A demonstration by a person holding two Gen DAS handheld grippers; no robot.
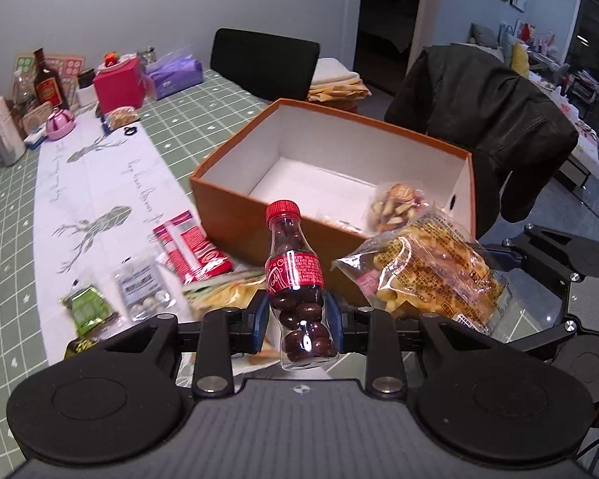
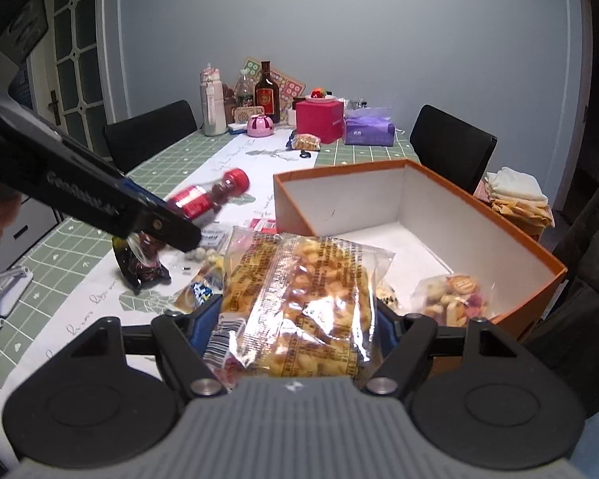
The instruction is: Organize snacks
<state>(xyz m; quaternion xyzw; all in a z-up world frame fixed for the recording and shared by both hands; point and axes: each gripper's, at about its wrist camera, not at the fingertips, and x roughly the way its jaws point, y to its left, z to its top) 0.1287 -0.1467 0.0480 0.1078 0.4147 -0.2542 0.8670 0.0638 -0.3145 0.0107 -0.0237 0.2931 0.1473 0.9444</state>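
Observation:
My left gripper (image 1: 298,315) is shut on a small cola-shaped bottle of chocolate balls (image 1: 295,279), held upright above the table in front of the orange box (image 1: 235,195). In the right wrist view the bottle (image 2: 209,195) shows tilted in the left gripper (image 2: 171,231). My right gripper (image 2: 295,319) is shut on a clear bag of yellow snacks (image 2: 299,291), held beside the orange box (image 2: 499,215) near its front corner; the bag also shows in the left wrist view (image 1: 431,267). A small bag of mixed snacks (image 2: 453,293) lies inside the box.
Loose snack packets lie on the white runner: a red packet (image 1: 191,247), a clear packet of white balls (image 1: 143,283), a green packet (image 1: 88,307), a dark packet (image 2: 143,259). Bottles, a pink box (image 2: 319,119) and tissues stand at the far end. Black chairs surround the table.

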